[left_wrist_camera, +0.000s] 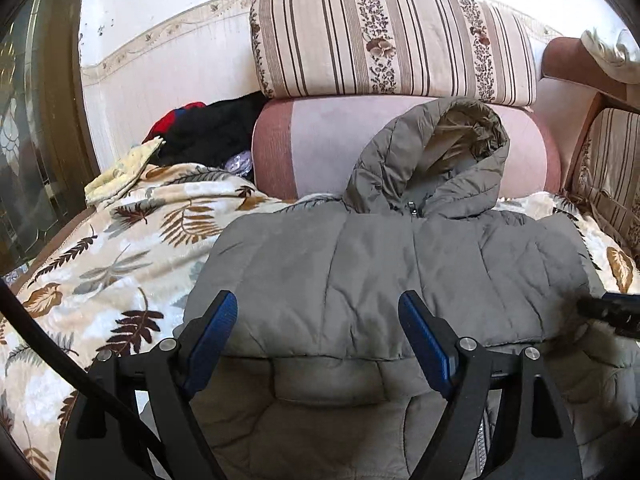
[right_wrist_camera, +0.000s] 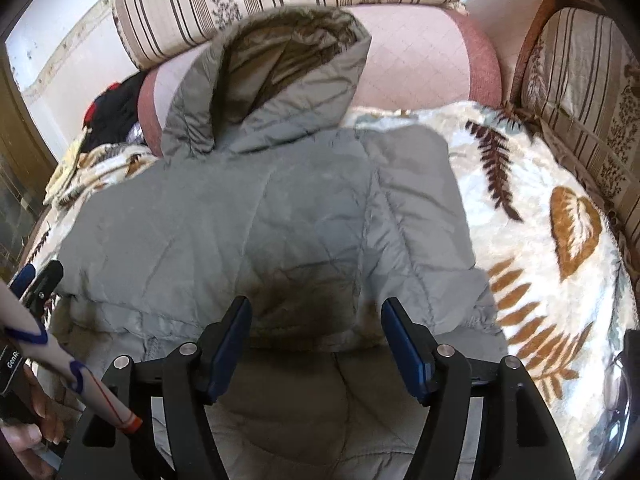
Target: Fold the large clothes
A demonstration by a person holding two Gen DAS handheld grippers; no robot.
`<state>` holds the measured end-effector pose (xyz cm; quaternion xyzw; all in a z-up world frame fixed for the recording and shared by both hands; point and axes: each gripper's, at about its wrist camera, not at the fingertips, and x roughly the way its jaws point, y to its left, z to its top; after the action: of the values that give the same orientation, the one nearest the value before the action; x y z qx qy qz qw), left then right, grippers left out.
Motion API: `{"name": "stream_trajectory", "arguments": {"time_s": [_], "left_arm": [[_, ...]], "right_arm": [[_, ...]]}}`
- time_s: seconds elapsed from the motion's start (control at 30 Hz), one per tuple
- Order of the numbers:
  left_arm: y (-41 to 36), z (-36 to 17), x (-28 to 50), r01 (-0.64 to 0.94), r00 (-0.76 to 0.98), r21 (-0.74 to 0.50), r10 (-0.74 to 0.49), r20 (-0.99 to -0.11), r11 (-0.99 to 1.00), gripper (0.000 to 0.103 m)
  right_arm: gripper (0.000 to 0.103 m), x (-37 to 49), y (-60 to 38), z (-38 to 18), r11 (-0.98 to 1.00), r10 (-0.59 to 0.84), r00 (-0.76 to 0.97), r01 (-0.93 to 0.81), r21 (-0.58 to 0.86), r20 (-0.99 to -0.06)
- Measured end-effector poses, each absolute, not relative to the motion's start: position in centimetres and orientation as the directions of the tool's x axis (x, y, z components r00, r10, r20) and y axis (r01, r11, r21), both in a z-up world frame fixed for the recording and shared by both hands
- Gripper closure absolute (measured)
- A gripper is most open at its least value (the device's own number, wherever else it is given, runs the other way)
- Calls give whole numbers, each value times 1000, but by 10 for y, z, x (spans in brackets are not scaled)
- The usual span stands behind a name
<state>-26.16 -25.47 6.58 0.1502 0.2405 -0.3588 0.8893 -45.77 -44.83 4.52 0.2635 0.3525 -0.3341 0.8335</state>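
A grey quilted hooded jacket lies on a leaf-patterned blanket on a sofa, its hood propped against the pink bolster. Its lower part is folded up over the body, with the folded edge near the grippers. My left gripper is open and empty, hovering over the jacket's near left part. My right gripper is open and empty over the jacket near its right side. The left gripper's tip shows at the left edge of the right wrist view.
A pink bolster and striped cushions line the sofa back. A heap of black and red clothes and a pale yellow cloth lie at the far left. A striped side cushion stands right. The blanket is bare right of the jacket.
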Motion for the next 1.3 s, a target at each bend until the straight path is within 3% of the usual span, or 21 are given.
{"name": "stream_trajectory", "arguments": {"time_s": [0.27, 0.37, 0.5, 0.77, 0.9, 1.3], "left_arm": [[-262, 40, -238, 694, 560, 56, -490, -668, 717, 21], [-264, 34, -234, 701, 531, 45, -479, -699, 712, 21], [-264, 35, -239, 705, 540, 57, -483, -689, 707, 21], [-258, 49, -238, 703, 546, 38, -504, -669, 711, 21], [-258, 53, -238, 701, 549, 32, -510, -662, 713, 21], [-248, 63, -227, 690, 541, -36, -549, -637, 723, 21]], "right_arm": [[28, -462, -458, 48, 622, -363, 563, 740, 256, -743], [42, -459, -459, 41, 628, -329, 572, 727, 278, -751], [44, -458, -465, 26, 608, -263, 562, 728, 318, -784], [36, -489, -460, 67, 599, -350, 618, 725, 339, -704], [36, -502, -463, 71, 550, -292, 633, 724, 416, -717], [34, -457, -517, 236, 540, -329, 683, 702, 463, -652]]}}
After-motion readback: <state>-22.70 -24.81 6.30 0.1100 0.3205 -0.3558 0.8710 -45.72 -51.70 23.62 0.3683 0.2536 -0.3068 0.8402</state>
